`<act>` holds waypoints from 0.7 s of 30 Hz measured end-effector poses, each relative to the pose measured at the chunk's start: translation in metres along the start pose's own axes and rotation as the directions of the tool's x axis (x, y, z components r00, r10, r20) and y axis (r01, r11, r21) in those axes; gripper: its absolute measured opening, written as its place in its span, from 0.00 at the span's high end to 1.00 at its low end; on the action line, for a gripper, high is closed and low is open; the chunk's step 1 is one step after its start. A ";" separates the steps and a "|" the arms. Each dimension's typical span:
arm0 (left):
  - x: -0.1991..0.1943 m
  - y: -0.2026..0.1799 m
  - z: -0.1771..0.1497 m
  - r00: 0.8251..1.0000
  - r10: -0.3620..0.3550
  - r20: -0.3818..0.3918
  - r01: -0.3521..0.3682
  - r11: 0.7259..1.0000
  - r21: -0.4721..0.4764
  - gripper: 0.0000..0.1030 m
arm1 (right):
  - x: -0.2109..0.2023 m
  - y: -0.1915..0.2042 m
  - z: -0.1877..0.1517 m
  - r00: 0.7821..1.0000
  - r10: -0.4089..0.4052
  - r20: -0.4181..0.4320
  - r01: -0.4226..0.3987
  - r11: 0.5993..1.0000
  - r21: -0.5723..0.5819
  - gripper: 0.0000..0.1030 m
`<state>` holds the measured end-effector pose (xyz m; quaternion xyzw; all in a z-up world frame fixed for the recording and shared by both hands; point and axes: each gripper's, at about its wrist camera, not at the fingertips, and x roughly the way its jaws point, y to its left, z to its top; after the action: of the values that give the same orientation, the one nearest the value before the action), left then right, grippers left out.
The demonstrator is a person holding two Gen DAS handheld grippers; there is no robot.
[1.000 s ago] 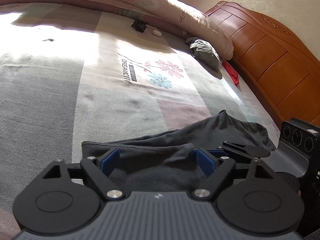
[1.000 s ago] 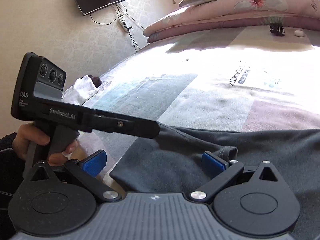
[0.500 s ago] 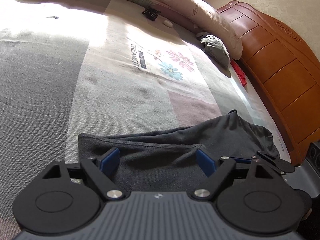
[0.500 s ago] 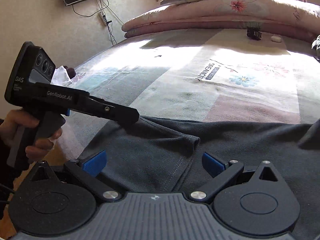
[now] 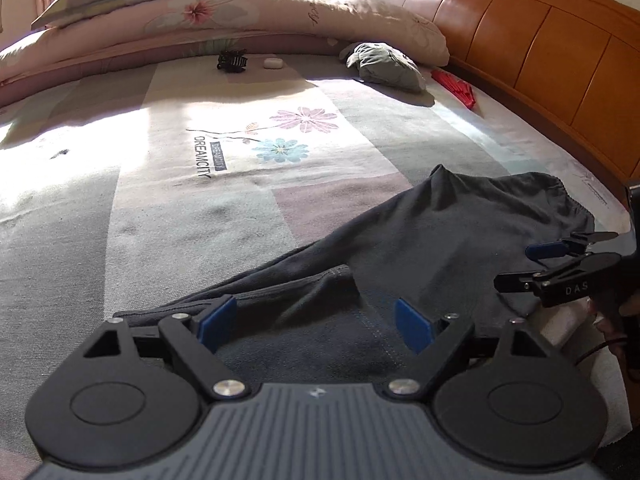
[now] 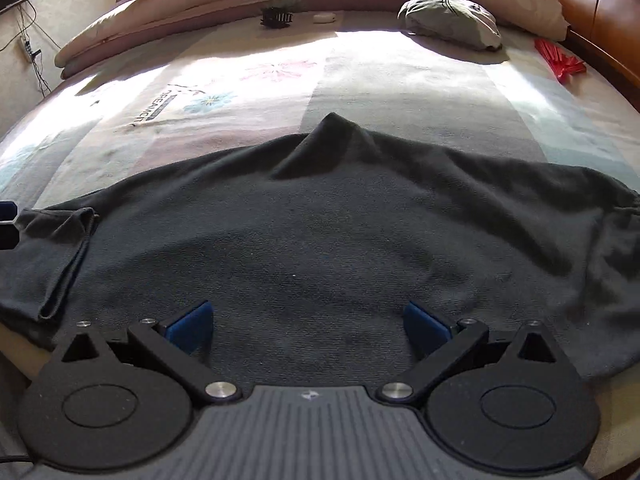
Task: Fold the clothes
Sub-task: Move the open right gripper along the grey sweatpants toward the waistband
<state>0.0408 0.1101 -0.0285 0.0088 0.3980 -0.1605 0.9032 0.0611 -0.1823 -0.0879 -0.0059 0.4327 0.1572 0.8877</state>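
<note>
A dark grey garment (image 5: pixel 420 248) lies spread along the near edge of the bed, with a peaked fold (image 6: pixel 332 136) on its far side and a hemmed end (image 6: pixel 68 256) at the left. My left gripper (image 5: pixel 316 326) hovers over that hemmed end, open, its blue pads (image 5: pixel 218 322) wide apart with only cloth beneath them. My right gripper (image 6: pixel 308 328) is open over the garment's broad middle. It also shows in the left wrist view as the right gripper (image 5: pixel 532 266) at the garment's right edge, held by a hand.
The patterned bedsheet (image 5: pixel 240 152) stretches beyond the garment. Stacked quilts and pillows (image 5: pixel 200 12) line the far side, and a wooden headboard (image 5: pixel 540 48) runs along the right. A bundled grey cloth (image 6: pixel 452 20), a red item (image 6: pixel 560 62), a black hair clip (image 5: pixel 232 60) and a small white case (image 5: pixel 274 63) lie there.
Both views have swung towards the headboard. The right gripper has moved along the garment away from the left gripper, onto its broad middle. Both grippers stay open.
</note>
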 end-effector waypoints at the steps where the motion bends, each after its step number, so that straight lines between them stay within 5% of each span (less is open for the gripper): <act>1: 0.003 -0.007 -0.001 1.000 0.005 -0.006 -0.005 1.000 0.007 0.17 | -0.001 0.000 -0.001 1.000 0.006 0.004 -0.006 1.000 -0.001 0.00; 9: 0.023 -0.025 -0.022 0.997 -0.007 -0.082 0.000 0.997 -0.080 0.16 | 0.001 0.010 -0.006 0.999 -0.036 0.003 0.036 0.997 -0.067 0.00; 21: 0.010 -0.044 -0.017 0.998 0.013 -0.054 -0.016 0.999 -0.042 0.12 | -0.007 0.004 -0.011 0.999 0.014 0.041 -0.010 0.995 -0.096 0.00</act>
<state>0.0219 0.0675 -0.0423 -0.0031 0.4253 -0.1451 0.8933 0.0478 -0.1822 -0.0886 -0.0424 0.4061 0.1829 0.8944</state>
